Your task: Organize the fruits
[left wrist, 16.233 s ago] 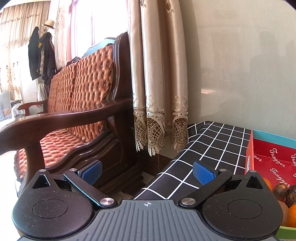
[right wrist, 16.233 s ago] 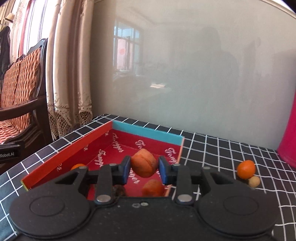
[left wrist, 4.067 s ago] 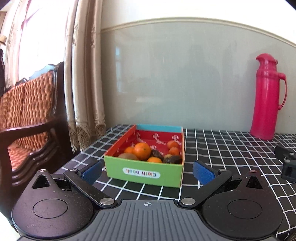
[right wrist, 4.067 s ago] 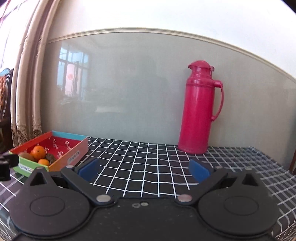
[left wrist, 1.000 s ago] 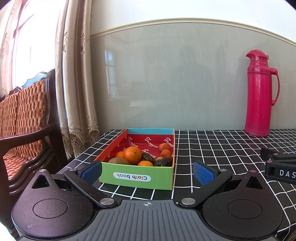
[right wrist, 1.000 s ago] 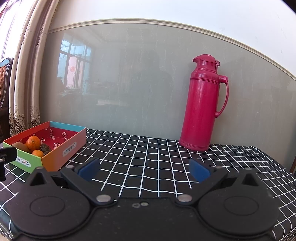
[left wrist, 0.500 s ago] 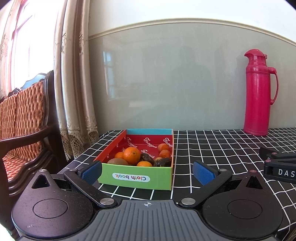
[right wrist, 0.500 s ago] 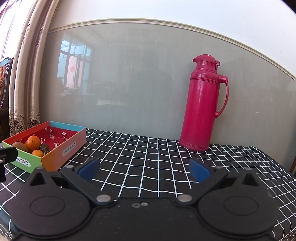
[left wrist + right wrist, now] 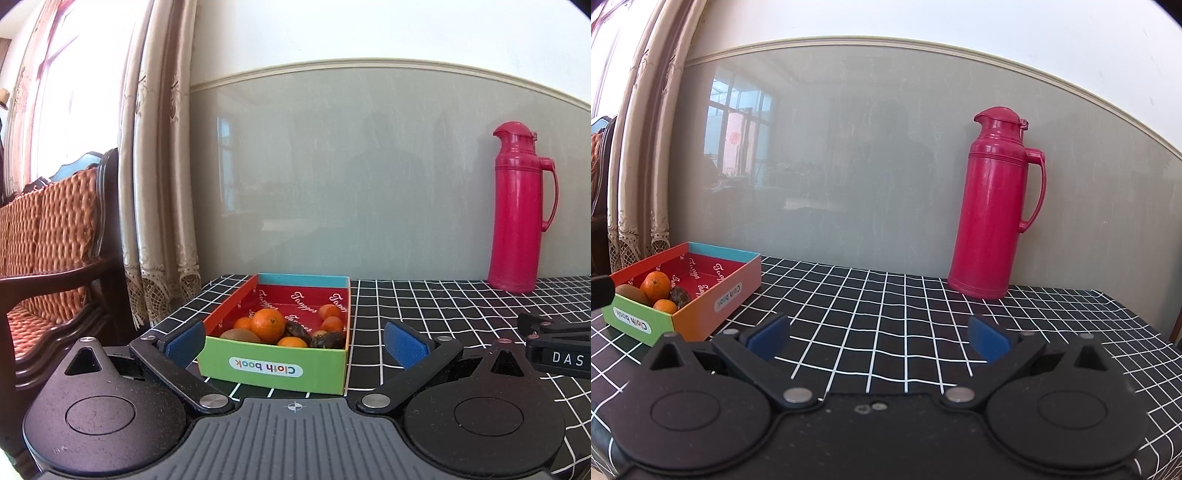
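A cardboard box (image 9: 273, 373) with a green front, red inside and a "Cloth book" label sits on the black checked tablecloth (image 9: 436, 314). It holds several oranges (image 9: 269, 324), a kiwi (image 9: 242, 335) and dark fruits (image 9: 328, 339). My left gripper (image 9: 293, 341) is open just in front of the box, its blue pads wide apart and empty. The right wrist view has the box (image 9: 713, 295) at far left. My right gripper (image 9: 877, 338) is open over bare cloth, holding nothing.
A tall pink thermos (image 9: 995, 221) stands at the back against the grey wall panel. Left of the table are a curtain (image 9: 159, 184) and a wooden chair with orange cushions (image 9: 48, 240). The right gripper's black body (image 9: 557, 349) shows at the left view's right edge.
Both grippers have stayed open and almost still over the last second. Long before, the right gripper held a fruit over the box; now it is empty and farther back.
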